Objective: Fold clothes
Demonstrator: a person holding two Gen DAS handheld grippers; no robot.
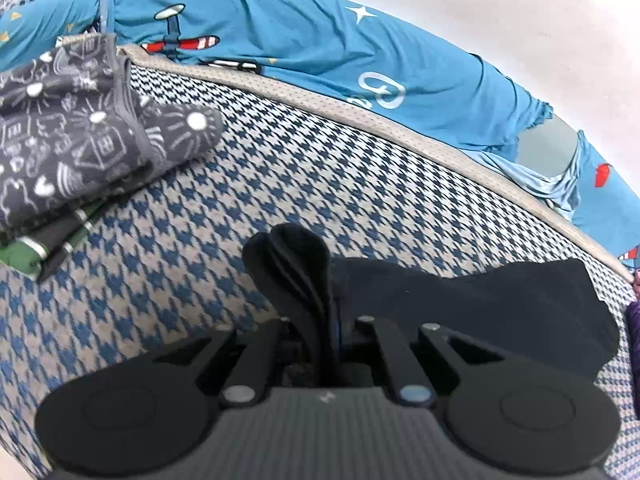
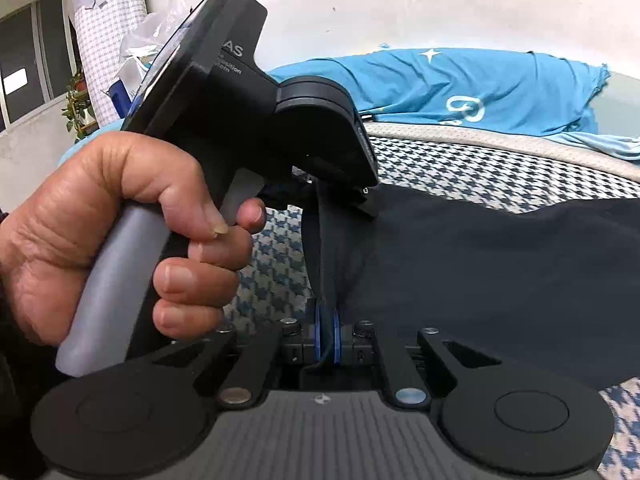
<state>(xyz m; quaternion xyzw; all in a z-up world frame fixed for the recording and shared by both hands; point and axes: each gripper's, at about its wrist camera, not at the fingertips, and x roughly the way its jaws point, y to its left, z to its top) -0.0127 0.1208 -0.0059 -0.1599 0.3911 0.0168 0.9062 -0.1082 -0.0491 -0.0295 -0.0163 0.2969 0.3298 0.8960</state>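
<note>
The bed (image 1: pixel 280 184) carries the black garment (image 2: pixel 500 280) near its front edge. Left tool (image 1: pixel 324 320) and right tool (image 2: pixel 327 332) each pinch a bunched edge, probably to carry a fold across evenly.

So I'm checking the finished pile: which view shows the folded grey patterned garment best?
The left wrist view. The folded grey patterned garment lies at its left on the houndstooth surface, atop a green striped item, its white print clear. The right wrist view shows none of it; a hand fills that side.
</note>
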